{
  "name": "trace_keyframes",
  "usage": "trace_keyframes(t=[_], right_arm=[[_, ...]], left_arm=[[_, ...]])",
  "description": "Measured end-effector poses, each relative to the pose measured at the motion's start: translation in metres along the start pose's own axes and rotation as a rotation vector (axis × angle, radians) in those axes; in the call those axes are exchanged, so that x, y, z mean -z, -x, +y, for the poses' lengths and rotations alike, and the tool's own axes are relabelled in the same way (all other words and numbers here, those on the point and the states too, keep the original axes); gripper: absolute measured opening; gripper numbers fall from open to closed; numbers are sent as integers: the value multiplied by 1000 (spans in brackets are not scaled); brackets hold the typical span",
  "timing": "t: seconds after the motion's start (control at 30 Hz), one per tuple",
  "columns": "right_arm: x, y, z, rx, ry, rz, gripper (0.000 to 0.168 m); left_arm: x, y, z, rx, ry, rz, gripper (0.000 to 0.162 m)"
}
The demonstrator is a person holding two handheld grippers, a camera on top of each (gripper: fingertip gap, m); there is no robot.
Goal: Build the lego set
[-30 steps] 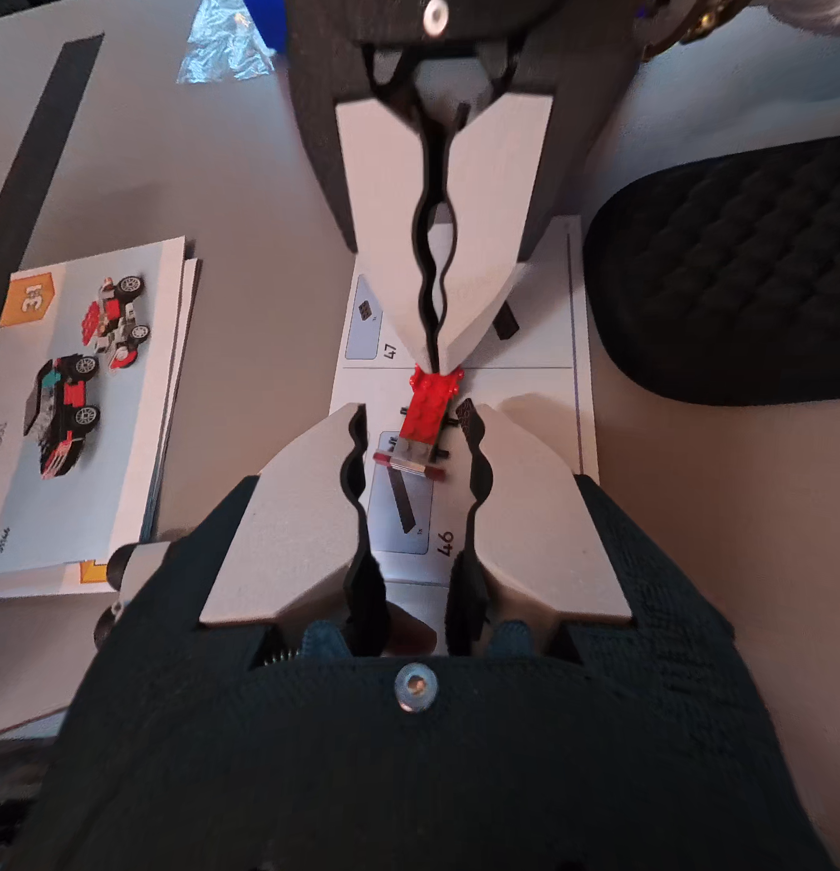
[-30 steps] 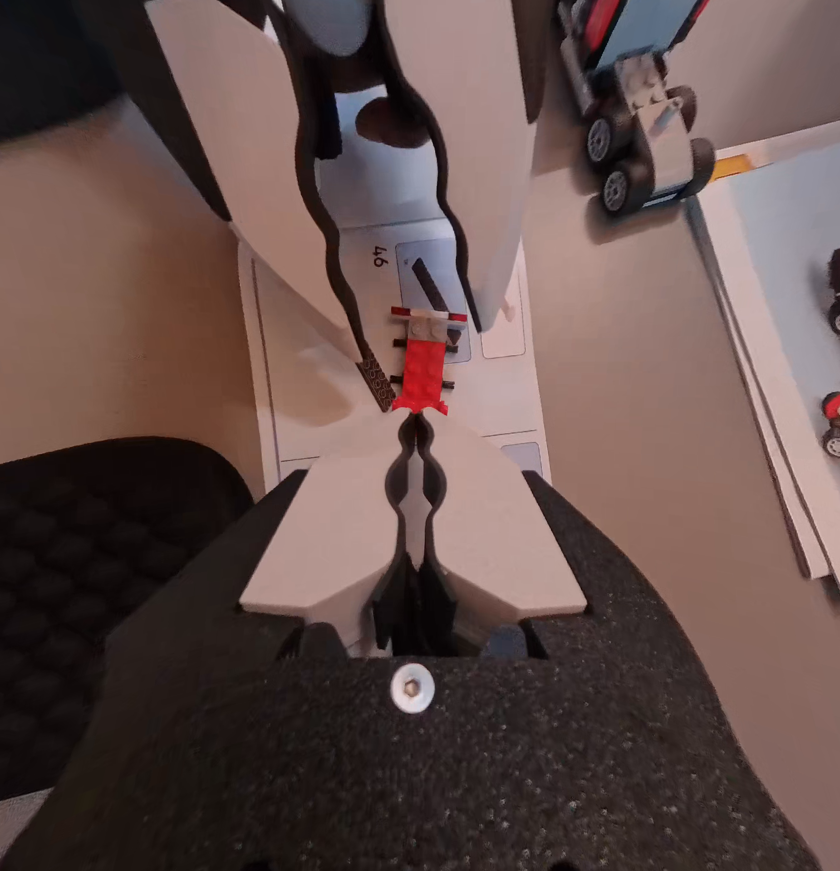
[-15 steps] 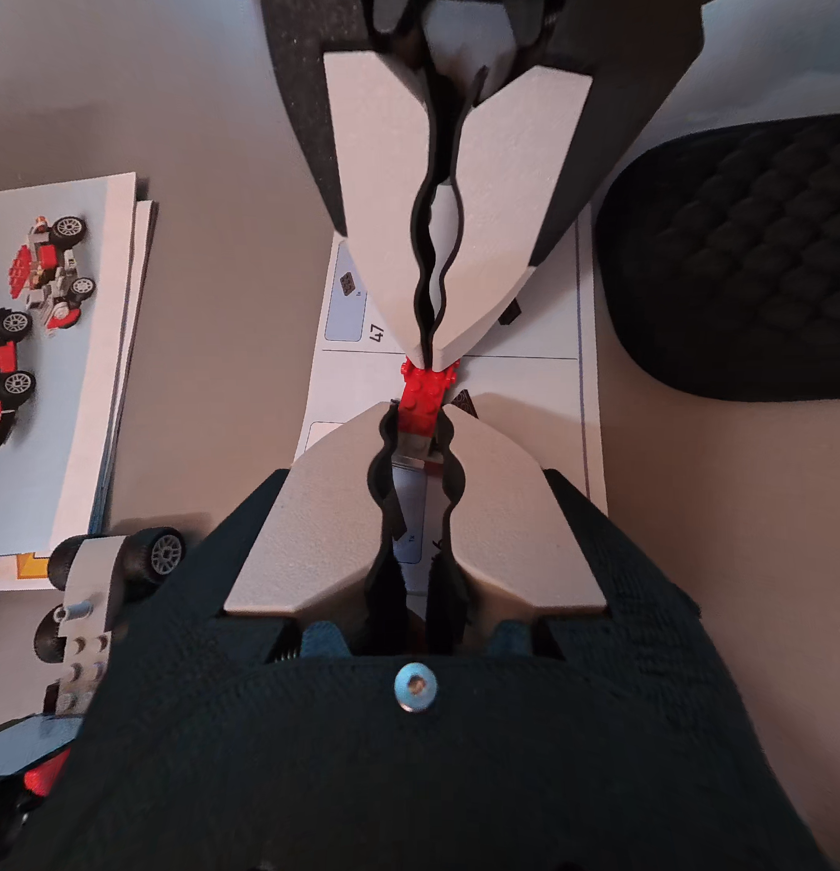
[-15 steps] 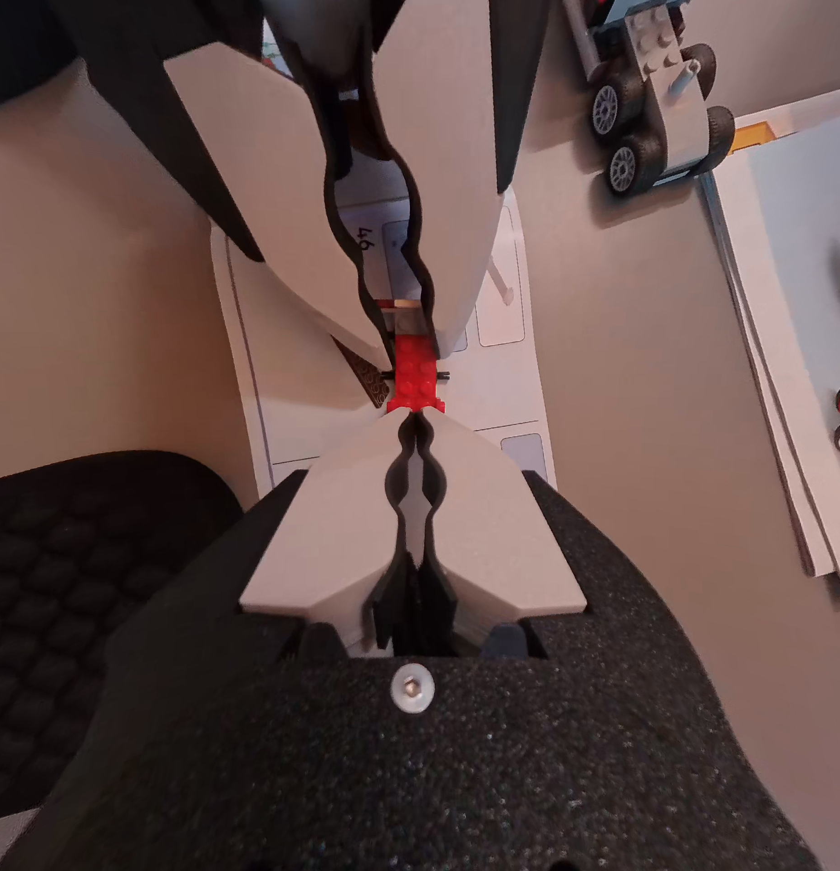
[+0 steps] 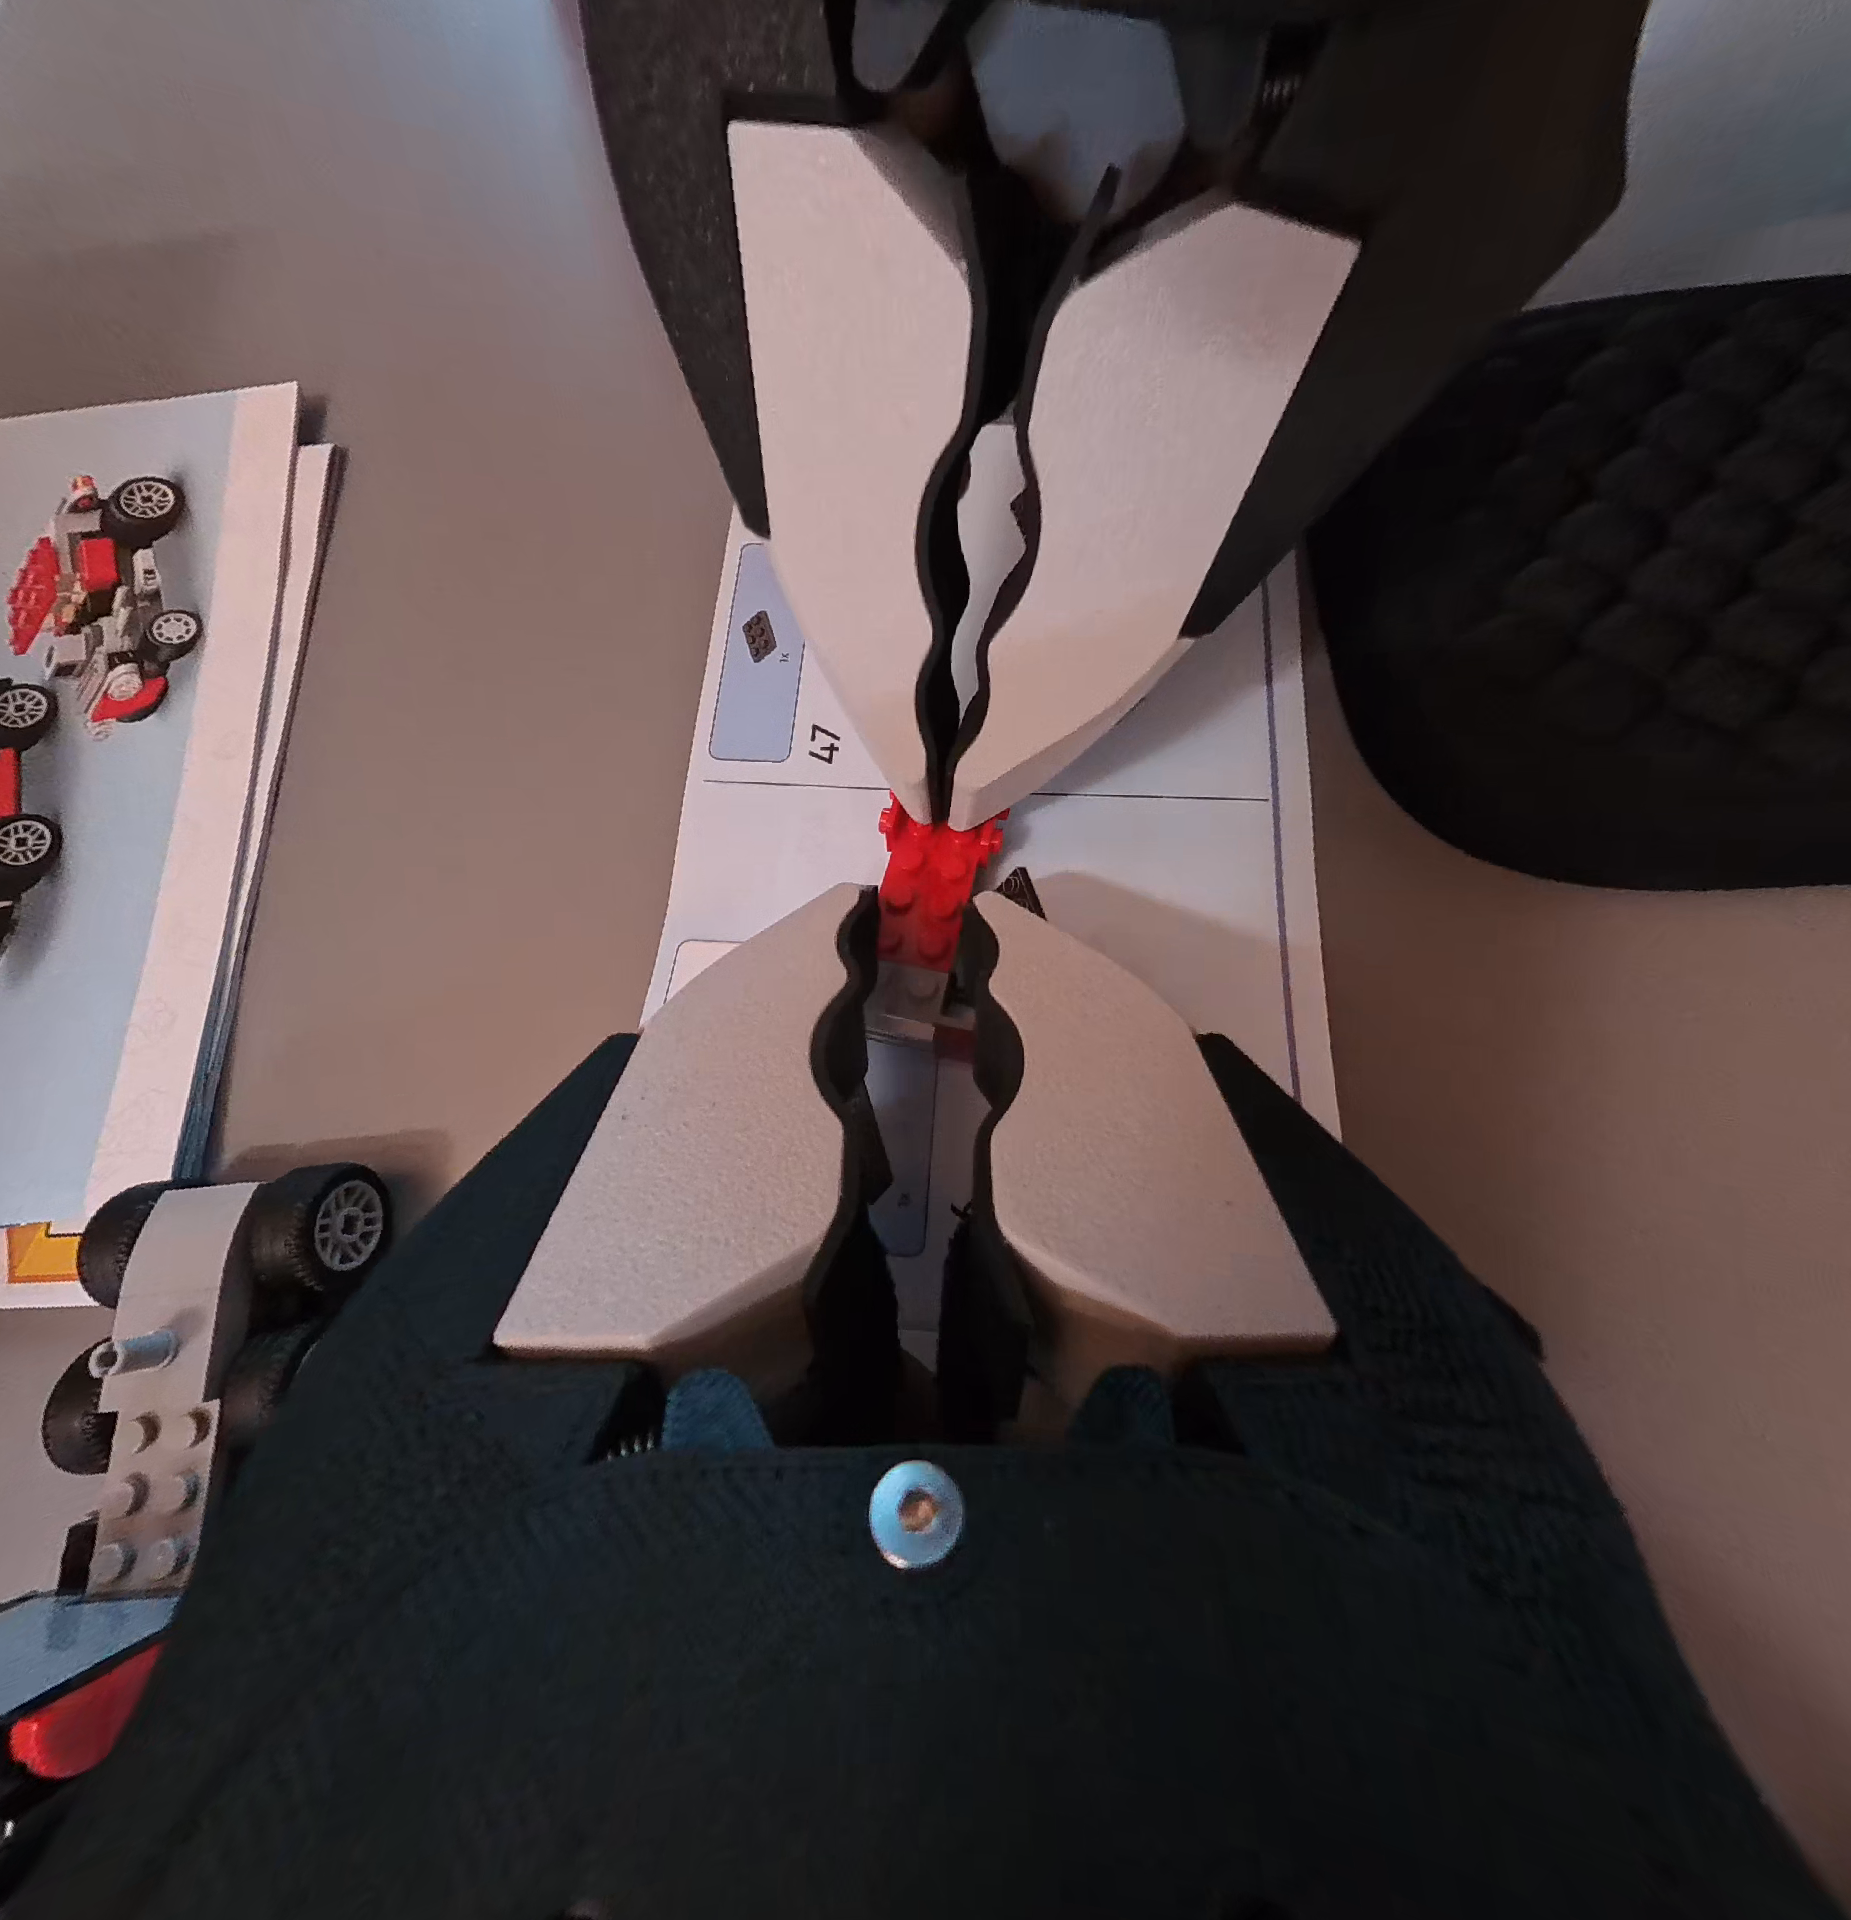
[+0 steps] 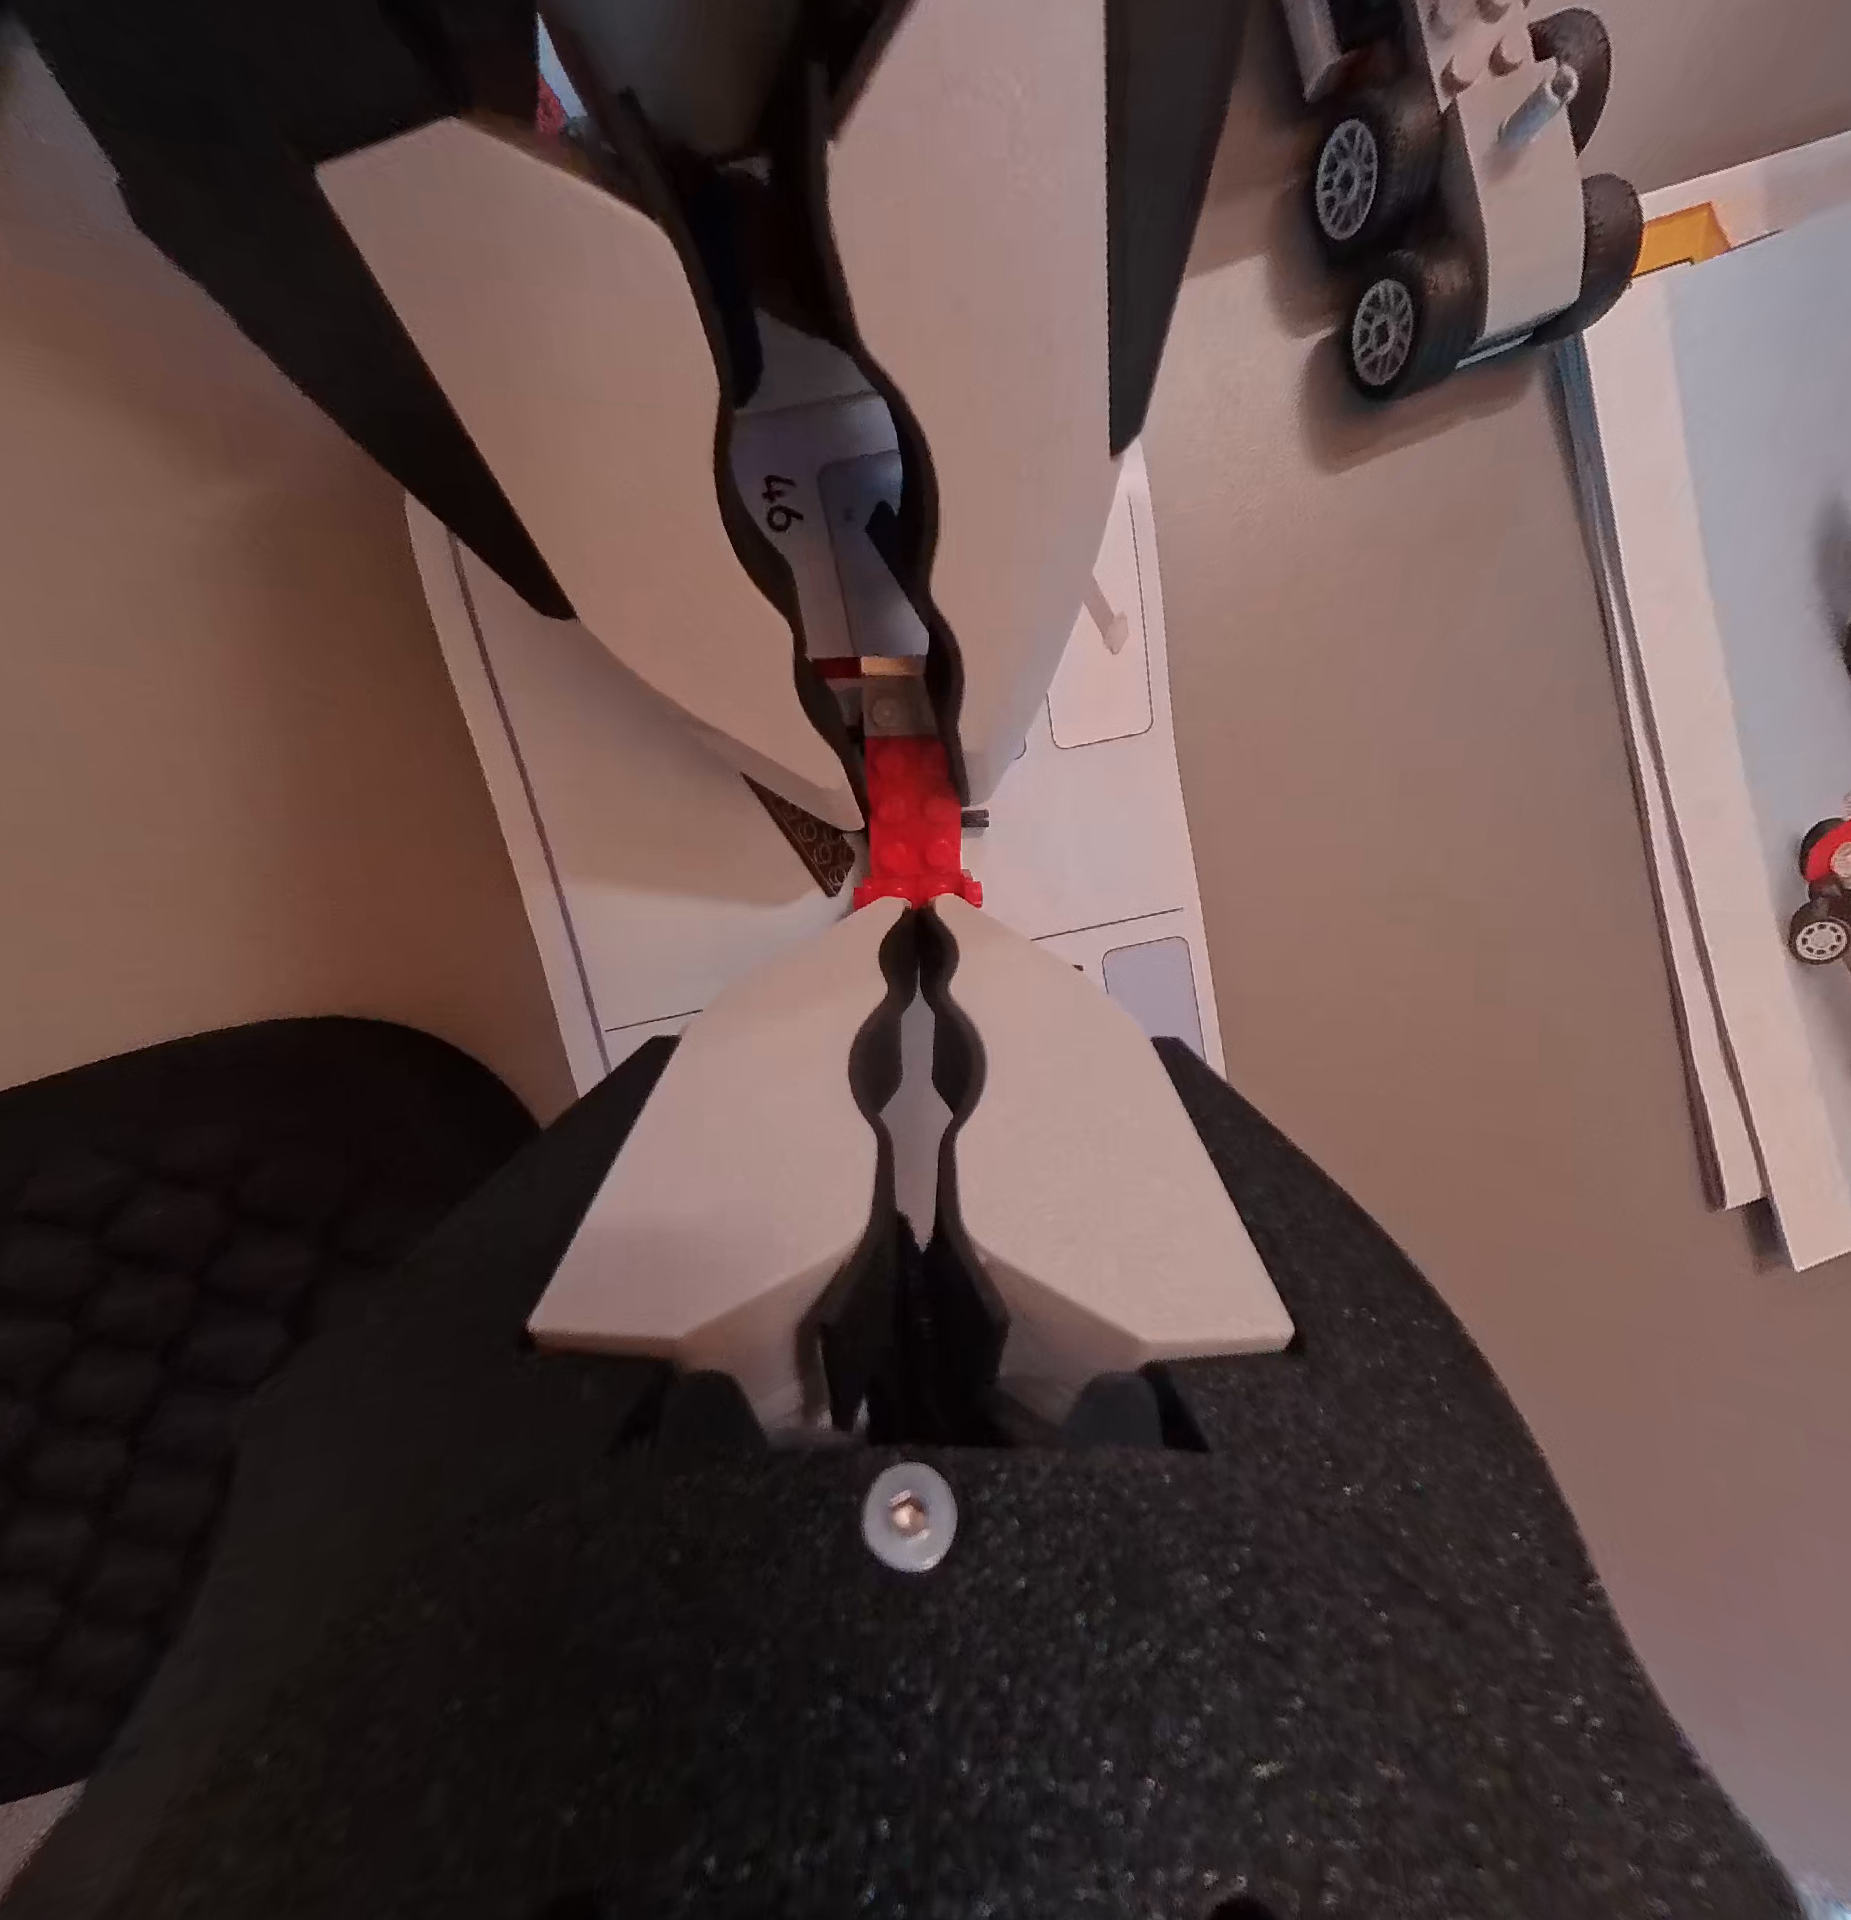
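A small red lego plate assembly (image 5: 931,862) with a grey piece (image 5: 913,1000) at one end is held between both grippers, just above a white instruction sheet (image 5: 1139,883). My left gripper (image 5: 926,914) is shut on its sides near the grey end. My right gripper (image 6: 916,912) is shut on the opposite red end. In the right wrist view the assembly (image 6: 908,821) sits between the left gripper's fingers (image 6: 692,644). In the left wrist view the right gripper (image 5: 947,821) comes in from the top. A small dark wedge piece (image 6: 812,836) lies on the sheet beside the assembly.
A part-built grey lego car with black wheels (image 5: 194,1351) stands at the left of my left gripper and shows at the top right of the right wrist view (image 6: 1472,197). An instruction booklet (image 5: 121,779) lies beside it. A black quilted mat (image 5: 1627,571) lies on the other side. Less than 4 cm separates the two grippers' tips.
My left gripper moved forward and closed from open onto the red assembly. My right gripper kept hold of the red end throughout.
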State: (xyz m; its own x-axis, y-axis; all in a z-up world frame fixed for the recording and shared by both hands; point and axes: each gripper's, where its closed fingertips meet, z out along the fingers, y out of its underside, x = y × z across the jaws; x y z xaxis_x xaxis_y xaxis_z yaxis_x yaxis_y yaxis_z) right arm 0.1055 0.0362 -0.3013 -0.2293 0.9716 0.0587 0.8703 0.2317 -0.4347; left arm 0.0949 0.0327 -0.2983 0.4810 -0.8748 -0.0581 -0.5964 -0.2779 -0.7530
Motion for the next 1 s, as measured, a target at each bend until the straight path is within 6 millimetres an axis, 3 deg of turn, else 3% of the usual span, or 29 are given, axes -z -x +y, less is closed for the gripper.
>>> trace_keyframes(t=[0.13,0.27,0.37,0.63,1.0], right_arm=[[1,0,-1,36,-51,-43,0],[17,-4,-7,-1,-150,-74,1],[20,-4,2,32,-96,-63,1],[4,1,2,74,-32,-112,0],[1,3,2,85,-28,-89,0]], left_arm=[[0,0,1,-14,10,-7,16],[1,-2,2,-20,18,-6,16],[1,-2,2,-24,23,-5,16],[-1,-2,1,-41,39,-12,15],[-1,-2,-1,-27,19,-4,15]])
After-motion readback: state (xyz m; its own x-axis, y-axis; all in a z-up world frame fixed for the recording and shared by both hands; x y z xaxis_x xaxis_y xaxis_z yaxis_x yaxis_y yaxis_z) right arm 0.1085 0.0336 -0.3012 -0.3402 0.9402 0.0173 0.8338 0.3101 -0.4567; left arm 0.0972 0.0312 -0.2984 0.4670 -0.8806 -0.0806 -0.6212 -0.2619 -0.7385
